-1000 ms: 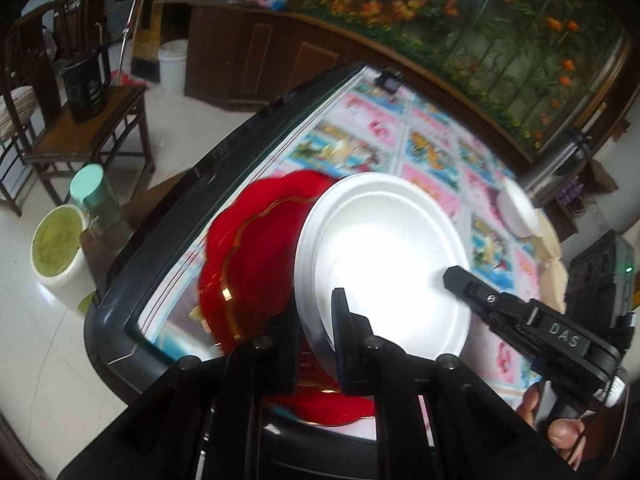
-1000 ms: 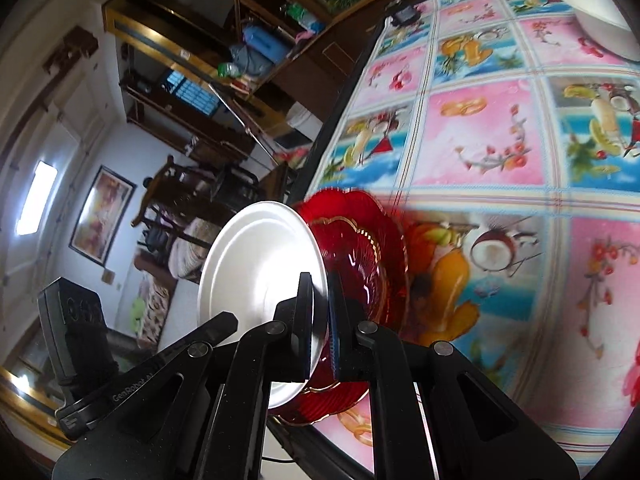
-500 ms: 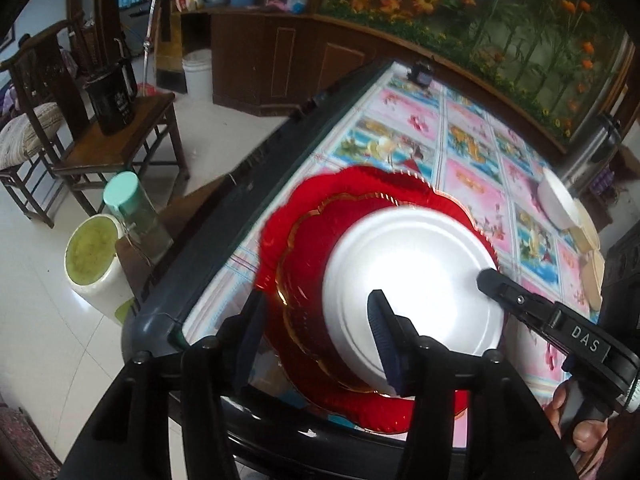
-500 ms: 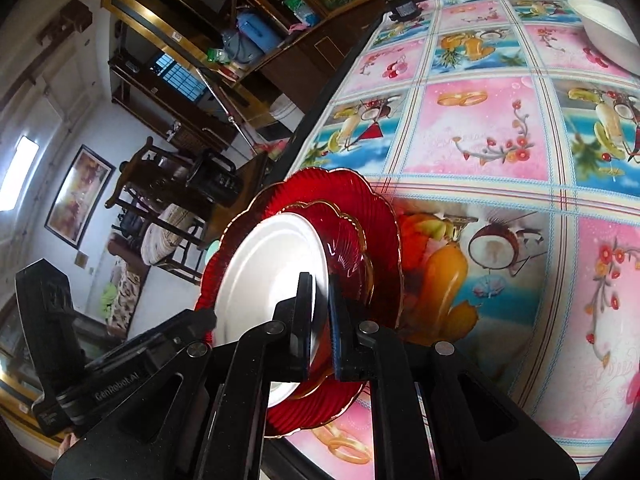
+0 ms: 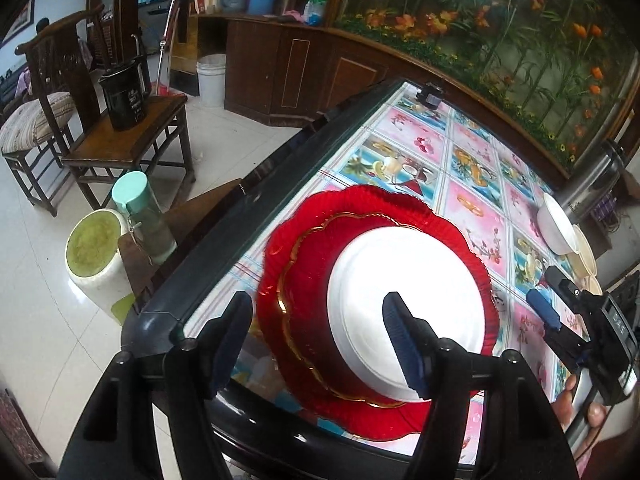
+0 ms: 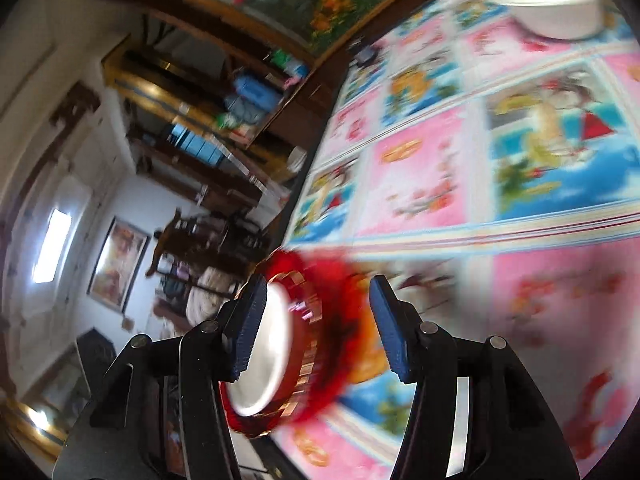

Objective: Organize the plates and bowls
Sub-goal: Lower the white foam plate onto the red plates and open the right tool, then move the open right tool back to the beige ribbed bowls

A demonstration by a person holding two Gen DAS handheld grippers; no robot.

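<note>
White plate (image 5: 404, 304): now flat on red plates (image 5: 304, 300), centre-low in frame, near table (image 5: 160, 316) corner; a second ago clamped by both tools. Left gripper (image 5: 316, 340): jaws released, empty. Right gripper (image 6: 316, 328): jaws released, view blurred. Stack likely done; bowls (image 5: 560, 232) at right edge remain

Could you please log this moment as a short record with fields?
stack: white plate on small red gold-rimmed plate, on large red plate
location: near corner of the fruit-print tablecloth
left hand-held gripper: open, holding nothing
right hand-held gripper: open, holding nothing
elsewhere: white bowl at table's far side
</note>
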